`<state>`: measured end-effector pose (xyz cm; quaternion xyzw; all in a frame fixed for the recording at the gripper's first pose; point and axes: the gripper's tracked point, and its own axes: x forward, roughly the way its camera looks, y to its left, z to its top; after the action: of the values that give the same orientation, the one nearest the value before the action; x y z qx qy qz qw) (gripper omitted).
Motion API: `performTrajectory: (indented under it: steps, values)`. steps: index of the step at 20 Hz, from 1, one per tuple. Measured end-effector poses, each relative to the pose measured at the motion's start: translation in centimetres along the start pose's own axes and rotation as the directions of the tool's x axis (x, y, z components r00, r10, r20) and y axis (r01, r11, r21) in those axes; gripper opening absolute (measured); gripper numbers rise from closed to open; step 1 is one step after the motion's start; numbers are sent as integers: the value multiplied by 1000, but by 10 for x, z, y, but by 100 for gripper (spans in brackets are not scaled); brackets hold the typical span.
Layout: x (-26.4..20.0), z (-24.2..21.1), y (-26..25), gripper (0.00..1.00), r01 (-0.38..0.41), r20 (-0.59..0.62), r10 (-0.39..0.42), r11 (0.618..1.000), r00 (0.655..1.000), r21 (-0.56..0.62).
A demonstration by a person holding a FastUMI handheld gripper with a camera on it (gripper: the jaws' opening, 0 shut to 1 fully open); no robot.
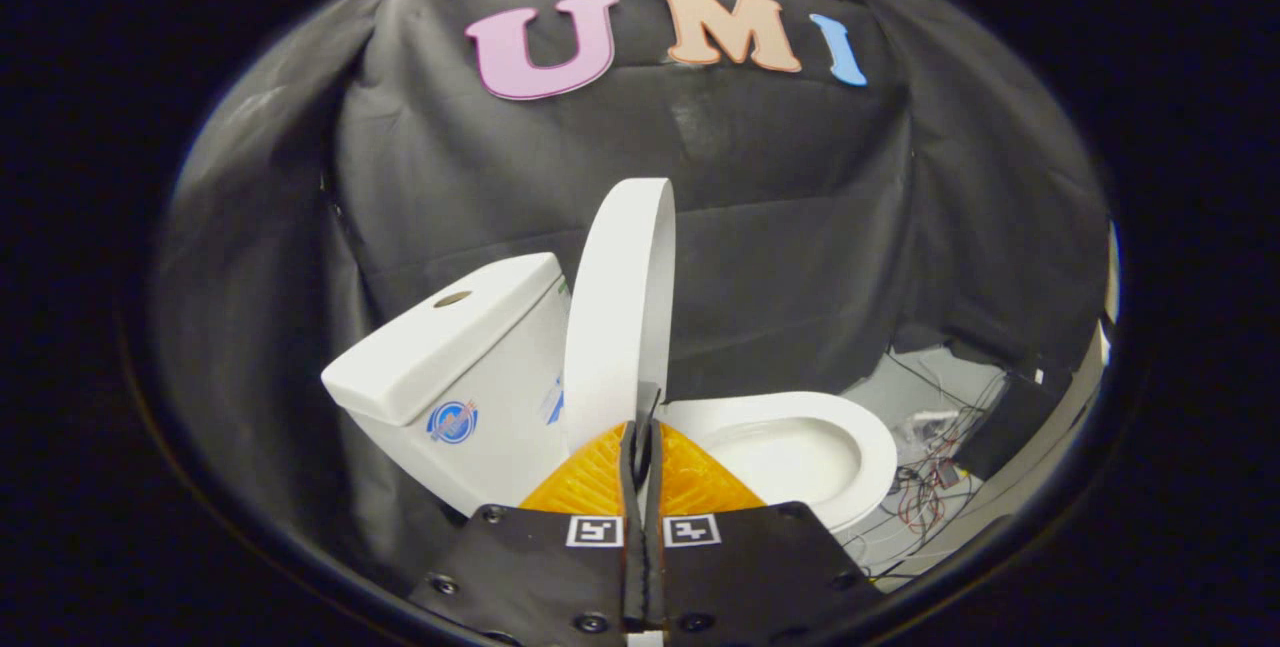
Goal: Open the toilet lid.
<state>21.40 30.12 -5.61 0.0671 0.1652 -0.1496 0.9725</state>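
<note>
The white toilet lid (620,317) stands raised, nearly upright, seen edge-on beside the tank (450,347). Its near rim runs down into my gripper (641,429), whose fingers are pressed almost together with a thin white sliver of the rim between them. Just beyond the fingers and to their right, the seat and open bowl (800,452) lie uncovered.
Black cloth hangs as the booth wall (800,227) behind and around the toilet. Loose cables and a small box (935,472) lie on the pale floor to the right of the bowl, with a dark box (1010,417) further right.
</note>
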Motion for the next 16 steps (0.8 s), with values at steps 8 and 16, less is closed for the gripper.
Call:
performTrajectory:
  steps: [8, 16]
  values:
    - [4, 2, 43, 1, -40, 17, 42, 995, 999, -91]
    - [10, -1, 82, 1, -71, 38, 79, 983, 996, -172]
